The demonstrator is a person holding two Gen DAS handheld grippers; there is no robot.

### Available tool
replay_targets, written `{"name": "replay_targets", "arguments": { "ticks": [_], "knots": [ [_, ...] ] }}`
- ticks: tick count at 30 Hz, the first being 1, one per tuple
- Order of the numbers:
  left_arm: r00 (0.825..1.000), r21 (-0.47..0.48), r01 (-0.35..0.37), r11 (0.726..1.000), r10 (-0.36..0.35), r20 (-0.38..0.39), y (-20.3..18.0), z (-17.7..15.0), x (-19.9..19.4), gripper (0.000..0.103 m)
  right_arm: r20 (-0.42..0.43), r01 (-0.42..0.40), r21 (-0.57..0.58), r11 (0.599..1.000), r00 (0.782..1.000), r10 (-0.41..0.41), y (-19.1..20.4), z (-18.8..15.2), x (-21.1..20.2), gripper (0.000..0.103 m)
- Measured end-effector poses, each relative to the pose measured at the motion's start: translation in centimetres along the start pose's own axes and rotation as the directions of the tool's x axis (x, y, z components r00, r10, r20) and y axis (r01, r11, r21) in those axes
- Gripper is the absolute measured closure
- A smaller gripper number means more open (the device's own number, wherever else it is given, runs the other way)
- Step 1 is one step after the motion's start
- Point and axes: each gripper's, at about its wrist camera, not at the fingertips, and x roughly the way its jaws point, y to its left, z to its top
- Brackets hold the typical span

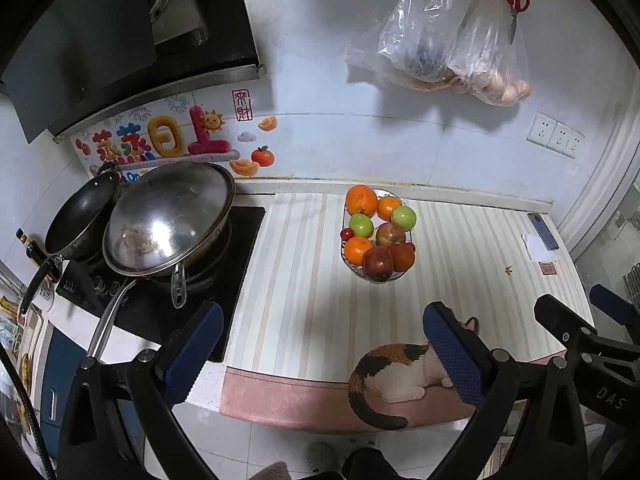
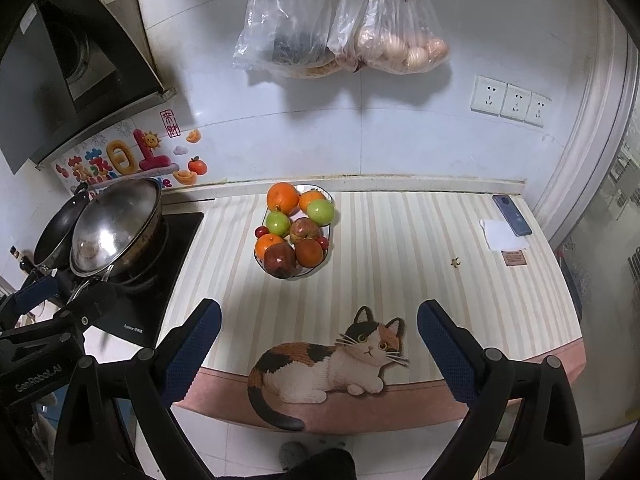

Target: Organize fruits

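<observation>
With all the fruit piled on the plate (image 2: 329, 216), both the left gripper (image 1: 322, 354) and right gripper (image 2: 318, 350) hang released and empty short of it, so the job looks either finished or unstarted.

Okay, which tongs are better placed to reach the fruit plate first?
Probably the left tongs: the oval white plate of oranges, apples and small red fruits sits nearly straight ahead of them. For the right tongs it lies ahead but off to their left. Both are open and empty.
</observation>
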Motion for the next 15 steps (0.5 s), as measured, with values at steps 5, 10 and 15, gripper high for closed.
{"name": "replay_targets", "arguments": {
  "ticks": [5, 10, 15],
  "knots": [
    [1.0, 0.0, -0.001, 1.0, 0.001, -0.002, -0.05, 0.01, 0.02, 0.0, 0.0, -0.001, 0.001, 1.0, 1.0, 0.001, -0.09, 0.0, 0.05, 0.003],
    [1.0, 0.003, -0.002, 1.0, 0.002, -0.002, -0.13, -0.08, -0.02, 0.0, -0.006, 0.001, 0.005, 1.0, 1.0, -0.001, -0.07, -0.25, 0.0, 0.003],
    [1.0, 0.001, 0.0, 1.0, 0.0, -0.004, -0.06, -0.17, -0.01, 0.0, -0.007, 0.002, 0.011, 1.0, 1.0, -0.002, -0.01, -0.62, -0.1, 0.003]
  ]
}}
